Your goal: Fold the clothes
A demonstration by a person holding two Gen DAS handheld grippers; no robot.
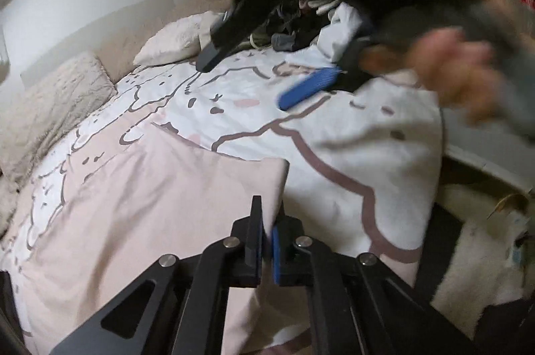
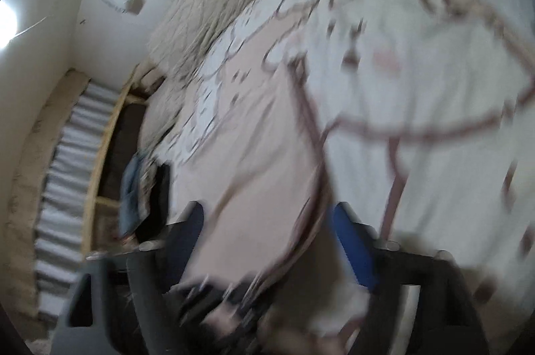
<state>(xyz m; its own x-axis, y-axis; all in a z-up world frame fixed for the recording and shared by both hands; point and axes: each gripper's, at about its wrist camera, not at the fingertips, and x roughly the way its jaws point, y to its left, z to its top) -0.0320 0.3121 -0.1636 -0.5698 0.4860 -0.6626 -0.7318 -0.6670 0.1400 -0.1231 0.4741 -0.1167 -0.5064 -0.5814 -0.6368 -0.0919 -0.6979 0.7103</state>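
Pink garment point(image 1: 160, 204) lies flat over the lower left of the bed point(image 1: 351, 134), long axis running up-left. My left gripper point(image 1: 267, 221) is clamped on its near right edge; right gripper point(image 1: 247, 80), upper centre, hangs wide open, empty.

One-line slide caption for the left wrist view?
Left gripper pinches pink cloth on bed; right gripper open above.
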